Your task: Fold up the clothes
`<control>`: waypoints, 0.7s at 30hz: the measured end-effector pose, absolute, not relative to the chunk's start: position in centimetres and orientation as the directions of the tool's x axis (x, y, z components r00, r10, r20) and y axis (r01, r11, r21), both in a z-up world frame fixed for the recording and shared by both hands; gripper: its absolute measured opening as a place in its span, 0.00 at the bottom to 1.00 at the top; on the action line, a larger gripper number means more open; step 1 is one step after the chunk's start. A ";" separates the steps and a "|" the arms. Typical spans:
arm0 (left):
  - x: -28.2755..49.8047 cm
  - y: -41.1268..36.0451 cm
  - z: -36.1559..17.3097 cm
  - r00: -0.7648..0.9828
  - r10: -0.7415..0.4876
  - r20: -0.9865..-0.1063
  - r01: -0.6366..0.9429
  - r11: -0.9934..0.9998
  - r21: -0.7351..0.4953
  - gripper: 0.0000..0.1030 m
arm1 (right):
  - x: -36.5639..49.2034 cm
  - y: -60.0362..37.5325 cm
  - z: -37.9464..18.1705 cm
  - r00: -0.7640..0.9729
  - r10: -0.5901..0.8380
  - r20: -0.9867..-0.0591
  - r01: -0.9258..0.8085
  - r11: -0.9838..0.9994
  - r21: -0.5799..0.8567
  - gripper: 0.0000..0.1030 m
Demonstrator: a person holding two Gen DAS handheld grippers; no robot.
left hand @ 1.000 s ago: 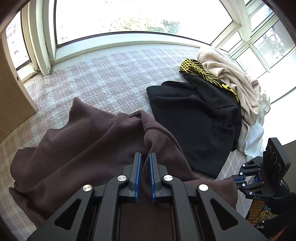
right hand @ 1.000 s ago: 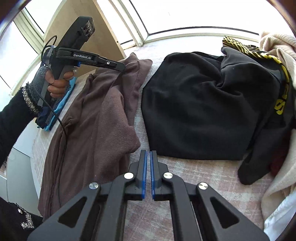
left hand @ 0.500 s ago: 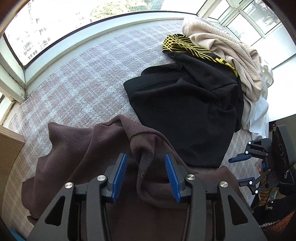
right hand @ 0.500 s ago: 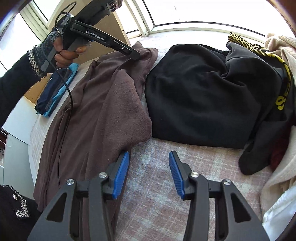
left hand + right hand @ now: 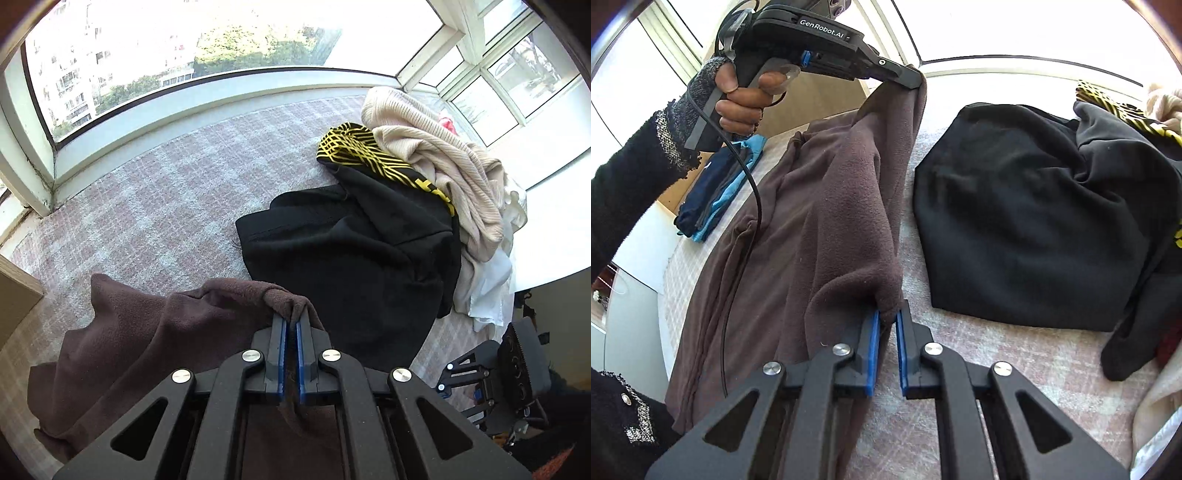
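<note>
Since the earlier frame both tools have closed on cloth. Left wrist view: left gripper [image 5: 290, 328] pinches a far edge of the brown fleece garment [image 5: 155, 332], lifted off the checked mat [image 5: 177, 192]. Right wrist view: right gripper [image 5: 886, 325] grasps the near edge [image 5: 886, 291]. Soft, light, drapes readily; best held at corners.
</note>
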State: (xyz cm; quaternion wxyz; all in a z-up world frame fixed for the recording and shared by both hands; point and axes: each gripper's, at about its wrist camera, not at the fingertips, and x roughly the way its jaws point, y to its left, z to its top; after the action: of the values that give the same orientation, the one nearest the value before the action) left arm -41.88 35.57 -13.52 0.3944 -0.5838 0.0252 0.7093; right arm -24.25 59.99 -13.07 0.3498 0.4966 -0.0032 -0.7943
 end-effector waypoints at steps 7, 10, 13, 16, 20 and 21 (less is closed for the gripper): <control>-42.7 38.2 -18.7 0.017 0.434 -0.901 -0.583 -0.728 -0.361 0.07 | -23.8 61.7 -12.0 -0.305 -0.420 -0.855 0.451 -0.854 0.259 0.15; -42.5 37.2 -17.6 0.016 0.457 -0.889 -0.586 -0.717 -0.379 0.08 | -23.3 61.4 -10.7 -0.308 -0.439 -0.844 0.443 -0.851 0.281 0.25; -42.0 35.3 -15.7 -0.035 0.453 -0.891 -0.591 -0.728 -0.347 0.21 | -22.8 61.1 -9.3 -0.311 -0.457 -0.834 0.434 -0.848 0.303 0.26; -42.2 33.7 -14.7 -0.065 0.473 -0.879 -0.565 -0.743 -0.358 0.24 | -22.3 60.2 -8.3 -0.312 -0.466 -0.828 0.430 -0.846 0.314 0.40; -43.1 34.0 -15.2 -0.045 0.453 -0.891 -0.532 -0.765 -0.362 0.24 | -22.2 53.9 -9.5 -0.297 -0.410 -0.862 0.461 -0.852 0.247 0.44; -43.1 34.3 -15.3 -0.038 0.459 -0.888 -0.538 -0.758 -0.369 0.24 | -22.2 52.7 -10.0 -0.287 -0.396 -0.872 0.459 -0.856 0.238 0.44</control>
State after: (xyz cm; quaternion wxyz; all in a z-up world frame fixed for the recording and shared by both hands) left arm -43.10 34.26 -15.32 0.3464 -0.6010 0.0328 0.7195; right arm -22.24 52.67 -10.03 0.2665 0.5343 0.0294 -0.8017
